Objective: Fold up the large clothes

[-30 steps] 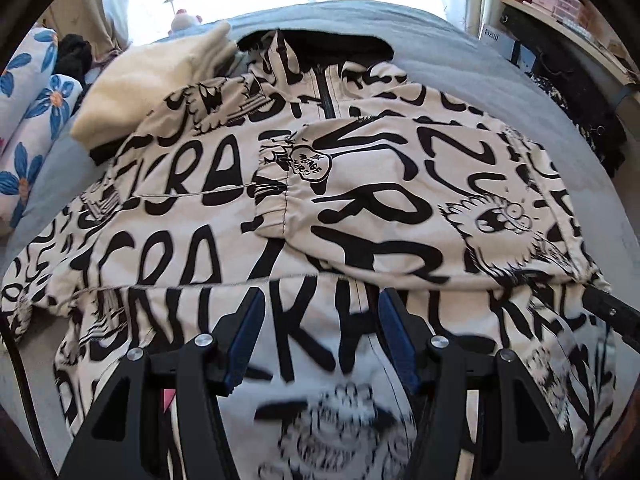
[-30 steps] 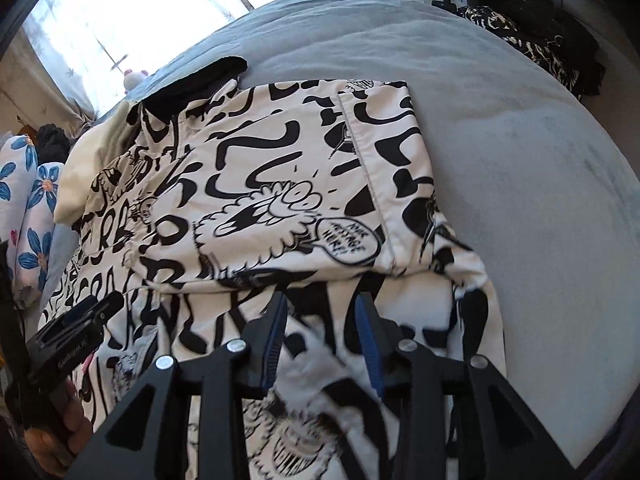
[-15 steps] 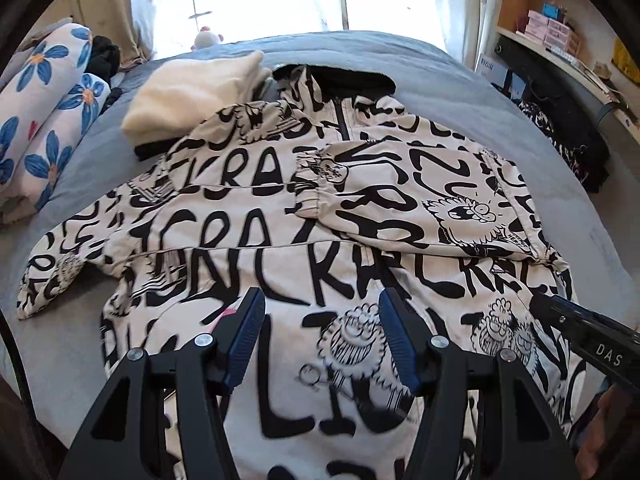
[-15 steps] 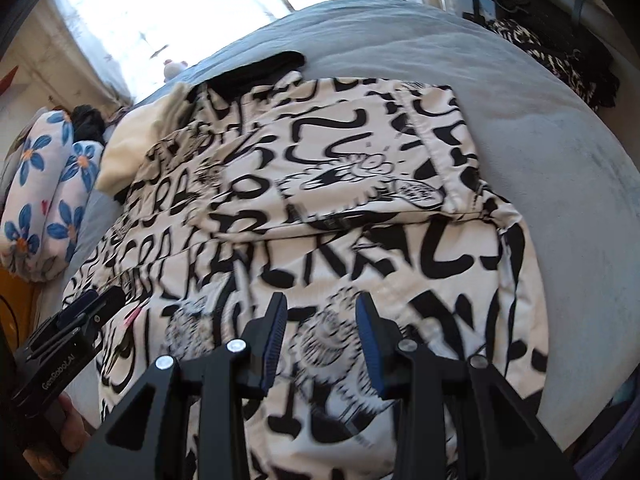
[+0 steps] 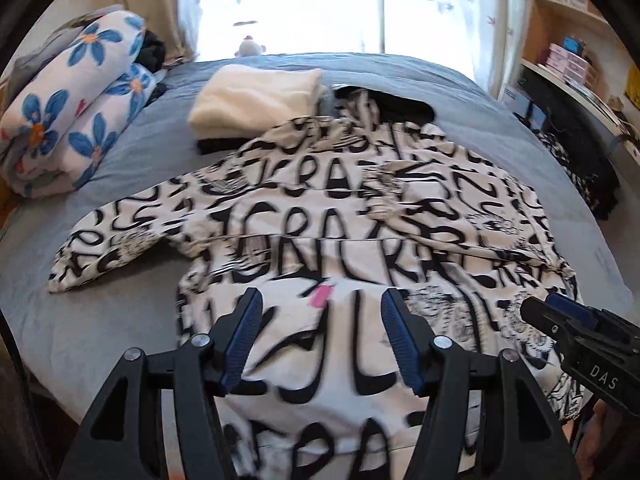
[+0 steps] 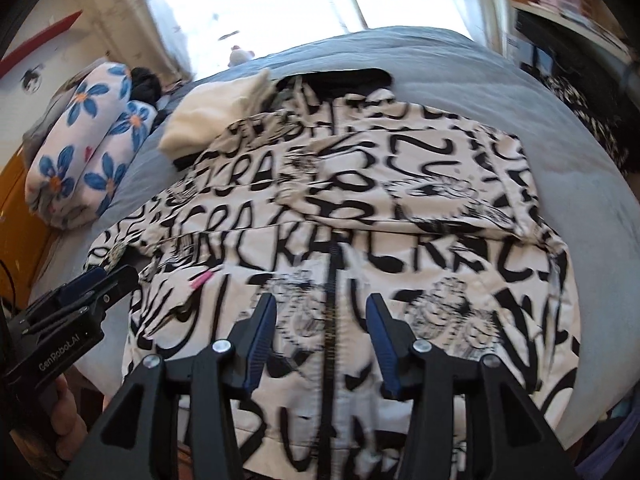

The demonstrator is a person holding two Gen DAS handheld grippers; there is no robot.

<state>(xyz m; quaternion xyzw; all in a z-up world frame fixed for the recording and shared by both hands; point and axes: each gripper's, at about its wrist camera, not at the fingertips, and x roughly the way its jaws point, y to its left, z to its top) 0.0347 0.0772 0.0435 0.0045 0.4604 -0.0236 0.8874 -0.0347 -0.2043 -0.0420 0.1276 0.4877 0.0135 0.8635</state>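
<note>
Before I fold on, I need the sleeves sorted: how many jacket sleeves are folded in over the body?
1. The one sleeve lies across the printed jacket's chest; the other sleeve lies spread out on the grey bed.

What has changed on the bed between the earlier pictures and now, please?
Both grippers have pulled back and up from the jacket, so more of it shows; the left gripper and right gripper have just been opening, nothing between them. The jacket and cream stack stayed put.
</note>
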